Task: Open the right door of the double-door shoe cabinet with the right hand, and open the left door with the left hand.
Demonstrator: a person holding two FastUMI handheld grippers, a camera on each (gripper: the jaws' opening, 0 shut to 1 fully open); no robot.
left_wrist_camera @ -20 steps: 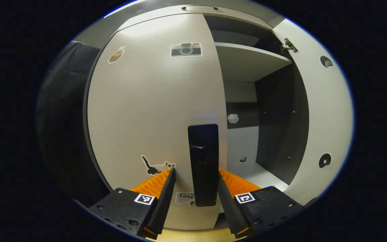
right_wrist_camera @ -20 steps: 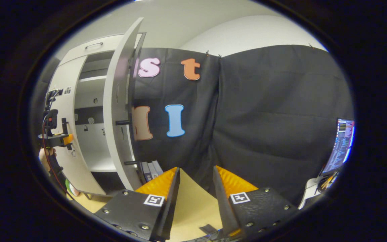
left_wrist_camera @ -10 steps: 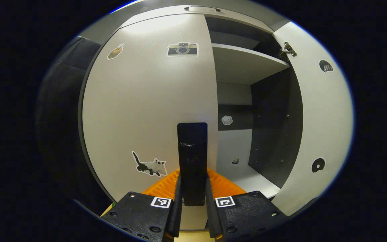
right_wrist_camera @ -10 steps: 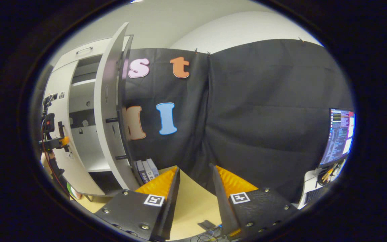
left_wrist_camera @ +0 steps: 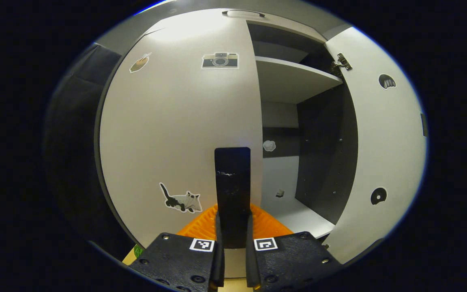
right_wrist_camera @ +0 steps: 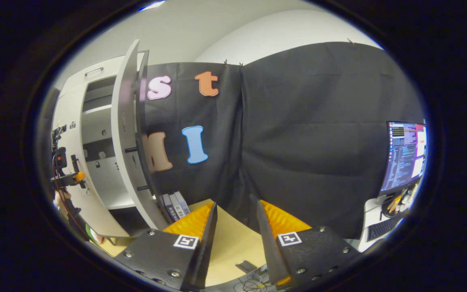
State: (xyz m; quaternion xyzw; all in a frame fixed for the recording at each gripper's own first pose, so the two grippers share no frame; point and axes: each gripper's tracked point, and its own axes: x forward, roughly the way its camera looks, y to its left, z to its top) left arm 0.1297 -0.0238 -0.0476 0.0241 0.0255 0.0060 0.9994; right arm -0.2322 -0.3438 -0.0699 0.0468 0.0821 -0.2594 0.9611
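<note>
Left gripper [left_wrist_camera: 233,243] is clamped on the black bar handle [left_wrist_camera: 232,190] at the inner edge of the left door [left_wrist_camera: 176,134], which looks shut. Right door [left_wrist_camera: 383,142] hangs wide open; right gripper [right_wrist_camera: 233,247] is open w/ nothing in it, well away. To do it well: keep grip square on the handle, pull along the hinge arc, no twisting.

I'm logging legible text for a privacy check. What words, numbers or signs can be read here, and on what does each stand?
Left door: camera sticker and cat sticker are pictures, no words.
Right door: picture stickers alone, no words.
Black handle: none.
Book spines: too small to read.
Monitor: text too small to read.
</note>
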